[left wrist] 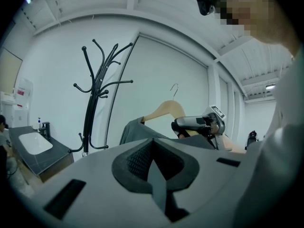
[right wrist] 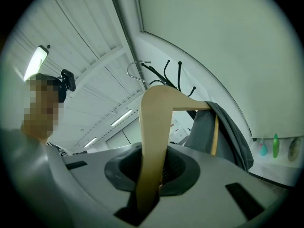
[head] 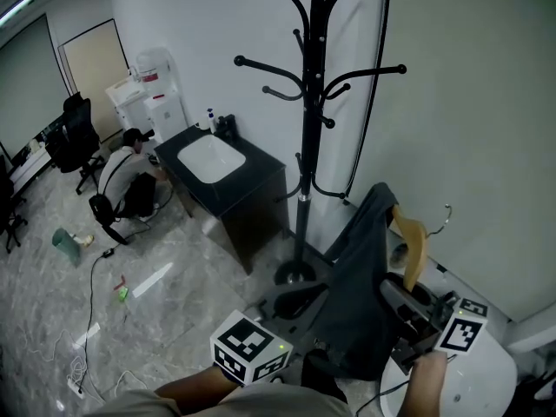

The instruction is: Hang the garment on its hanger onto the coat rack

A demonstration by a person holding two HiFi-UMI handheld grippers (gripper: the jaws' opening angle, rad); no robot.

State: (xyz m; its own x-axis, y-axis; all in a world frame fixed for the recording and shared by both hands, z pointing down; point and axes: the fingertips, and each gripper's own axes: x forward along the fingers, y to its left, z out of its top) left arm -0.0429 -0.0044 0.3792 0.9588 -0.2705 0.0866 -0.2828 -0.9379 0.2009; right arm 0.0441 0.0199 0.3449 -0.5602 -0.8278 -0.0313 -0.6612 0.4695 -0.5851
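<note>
The dark grey garment (head: 356,294) hangs on a wooden hanger (head: 414,240), low and to the right of the black coat rack (head: 310,129) and apart from it. The hanger's metal hook (head: 446,217) points toward the white wall. The right gripper (right wrist: 152,175) is clamped on one wooden arm of the hanger, which runs up between its jaws. The left gripper (left wrist: 154,163) has its jaws together with nothing in them and sits lower and to the left, near the person's body.

The rack's round base (head: 294,276) stands on a grey marbled floor (head: 174,311) close to the room's corner. Just left of the rack is a black cabinet (head: 248,207) with a white basin top. Farther left, a crouching person (head: 126,176), an office chair (head: 74,133) and a water dispenser (head: 161,94) are well apart from the rack. Loose cables (head: 91,276) trail over the open floor on the left.
</note>
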